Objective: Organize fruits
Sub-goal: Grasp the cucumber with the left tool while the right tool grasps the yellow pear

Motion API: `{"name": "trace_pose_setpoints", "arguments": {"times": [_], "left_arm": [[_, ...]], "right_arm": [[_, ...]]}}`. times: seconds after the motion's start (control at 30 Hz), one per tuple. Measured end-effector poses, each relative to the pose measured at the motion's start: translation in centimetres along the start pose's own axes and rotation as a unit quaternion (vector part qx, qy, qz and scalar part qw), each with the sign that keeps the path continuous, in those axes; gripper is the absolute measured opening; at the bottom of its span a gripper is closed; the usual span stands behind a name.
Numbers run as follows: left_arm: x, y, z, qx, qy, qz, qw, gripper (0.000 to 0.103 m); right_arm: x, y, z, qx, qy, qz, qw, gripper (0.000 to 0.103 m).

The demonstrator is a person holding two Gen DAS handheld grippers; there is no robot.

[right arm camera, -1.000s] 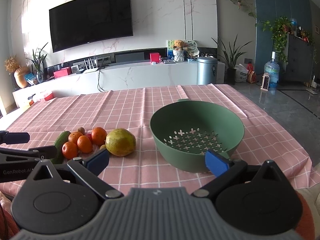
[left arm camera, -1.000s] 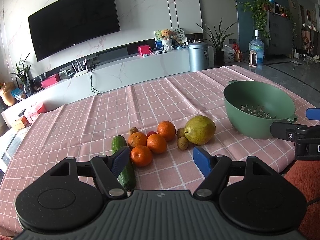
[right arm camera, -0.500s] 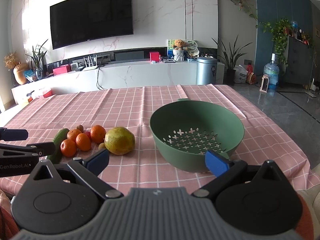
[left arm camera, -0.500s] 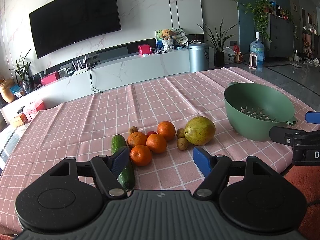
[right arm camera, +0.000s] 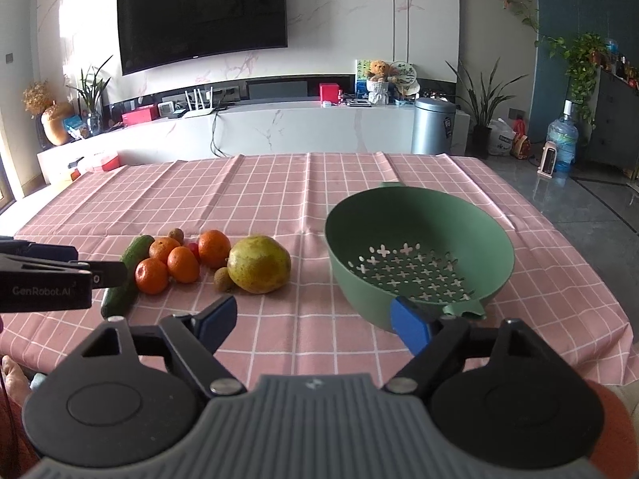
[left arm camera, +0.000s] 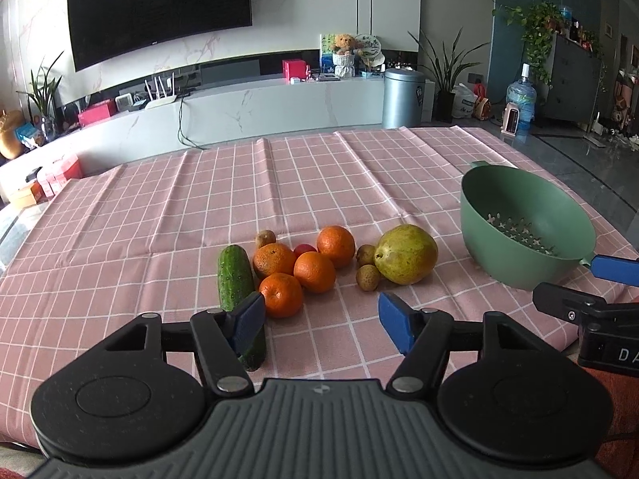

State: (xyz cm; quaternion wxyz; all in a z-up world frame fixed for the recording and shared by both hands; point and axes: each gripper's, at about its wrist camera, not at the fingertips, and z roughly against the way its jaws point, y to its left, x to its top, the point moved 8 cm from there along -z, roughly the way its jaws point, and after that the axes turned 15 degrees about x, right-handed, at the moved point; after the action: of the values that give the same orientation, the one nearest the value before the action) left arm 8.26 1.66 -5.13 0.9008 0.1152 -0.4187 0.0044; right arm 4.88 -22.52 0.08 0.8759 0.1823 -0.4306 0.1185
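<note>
On the pink checked tablecloth lies a cluster of fruit: several oranges, a big yellow-green pear, small brown kiwis, a small red fruit and a cucumber. An empty green colander stands to the right of them; it also shows in the left wrist view. My left gripper is open and empty just in front of the oranges. My right gripper is open and empty in front of the colander, near its front rim.
The table's right edge drops to a grey floor. Behind the table stand a white TV bench, a metal bin and a wall TV. The far half of the cloth holds nothing.
Both grippers have drifted slightly; the views have shifted a little, the left one rising. Fruit and colander have not moved. Both jaws stay open.
</note>
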Motion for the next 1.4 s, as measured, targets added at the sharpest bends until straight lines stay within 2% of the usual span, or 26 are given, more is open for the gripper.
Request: {"name": "trace_pose_setpoints", "arguments": {"times": [0.17, 0.27, 0.4, 0.57, 0.7, 0.9, 1.07, 1.2, 1.33, 1.4], "left_arm": [[0.3, 1.4, -1.8, 0.012, 0.050, 0.020, 0.9985, 0.061], [0.8, 2.6, -3.1, 0.011, 0.063, 0.041, 0.9971, 0.054], [1.3, 3.9, -5.1, 0.010, 0.081, 0.071, 0.9941, 0.049], [1.2, 4.9, -8.2, 0.011, 0.108, 0.102, 0.9889, 0.049], [1.1, 6.1, -10.5, 0.019, 0.122, 0.130, 0.9838, 0.046], [0.9, 6.1, -12.2, 0.000, 0.130, 0.151, 0.9799, 0.046], [0.9, 6.3, -13.3, 0.004, 0.131, 0.159, 0.9787, 0.048], [0.0, 6.7, -14.4, 0.022, 0.151, 0.152, 0.9765, 0.049], [-0.7, 6.8, -14.9, 0.018, 0.169, 0.155, 0.9731, 0.047], [-0.9, 6.5, -15.0, 0.017, 0.170, 0.148, 0.9741, 0.046]], "right_arm": [[0.7, 1.5, -2.1, 0.053, 0.002, 0.000, 0.999, 0.066], [1.2, 2.1, -4.0, 0.060, 0.014, 0.003, 0.998, 0.060], [1.9, 2.4, -6.8, 0.066, 0.026, -0.009, 0.997, 0.060], [2.0, 1.1, -10.2, 0.063, 0.043, -0.076, 0.994, 0.060], [2.2, 0.3, -11.9, 0.061, 0.032, -0.113, 0.991, 0.060], [2.2, -0.6, -13.3, 0.054, 0.016, -0.148, 0.987, 0.060], [1.9, -0.9, -14.7, 0.059, 0.019, -0.164, 0.984, 0.063], [1.5, -1.0, -15.5, 0.059, 0.022, -0.168, 0.984, 0.065], [1.5, -1.3, -15.8, 0.059, 0.016, -0.167, 0.984, 0.066], [1.4, -1.4, -16.1, 0.056, 0.015, -0.167, 0.984, 0.066]]}}
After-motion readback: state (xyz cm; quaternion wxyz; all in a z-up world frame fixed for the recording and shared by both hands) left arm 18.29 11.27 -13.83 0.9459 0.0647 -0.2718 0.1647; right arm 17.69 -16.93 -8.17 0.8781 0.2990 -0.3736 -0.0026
